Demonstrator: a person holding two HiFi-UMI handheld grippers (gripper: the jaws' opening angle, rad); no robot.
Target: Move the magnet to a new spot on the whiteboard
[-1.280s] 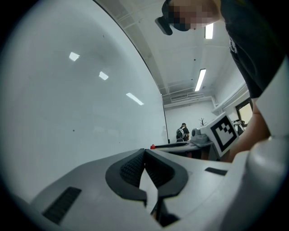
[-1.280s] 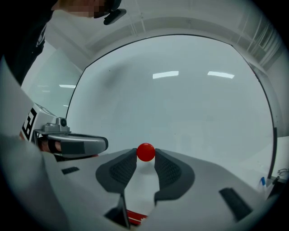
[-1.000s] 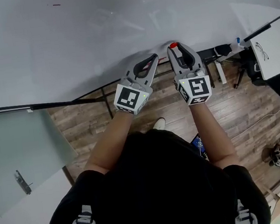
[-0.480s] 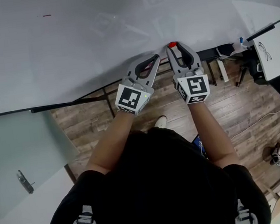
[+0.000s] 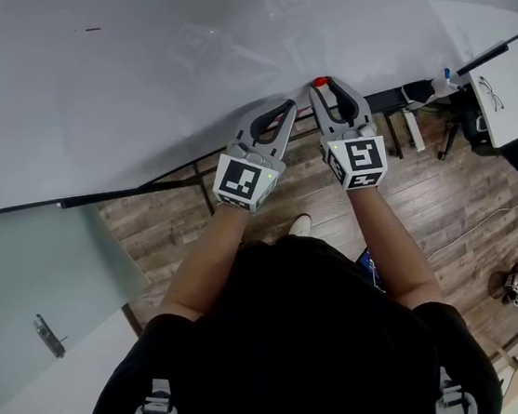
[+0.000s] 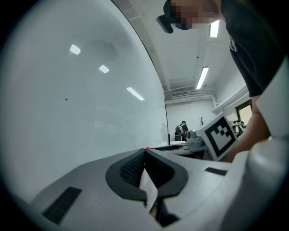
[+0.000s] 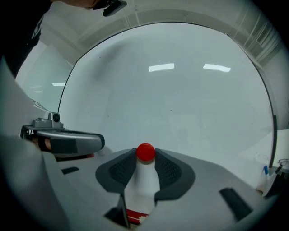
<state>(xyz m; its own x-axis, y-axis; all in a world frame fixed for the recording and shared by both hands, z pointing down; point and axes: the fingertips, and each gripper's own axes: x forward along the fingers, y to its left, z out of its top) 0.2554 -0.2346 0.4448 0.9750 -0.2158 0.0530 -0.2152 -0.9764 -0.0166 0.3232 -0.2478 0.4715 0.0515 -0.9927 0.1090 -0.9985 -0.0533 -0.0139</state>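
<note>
The right gripper [image 7: 146,159] pinched the red magnet [image 7: 146,152] between its jaw tips, against the whiteboard [image 5: 131,76] near its lower edge. Just beside it, the left gripper [image 6: 144,151] had its jaws pressed together with nothing between them.

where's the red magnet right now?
The red magnet is pinched in the right gripper, by the lower edge of the whiteboard in the head view, just right of the shut left gripper.

Bare whiteboard [image 5: 131,76] spreads wide above and to the left of the magnet [image 5: 320,82], and only the left gripper [image 5: 287,105] crowds close beside the right gripper [image 5: 322,89].
</note>
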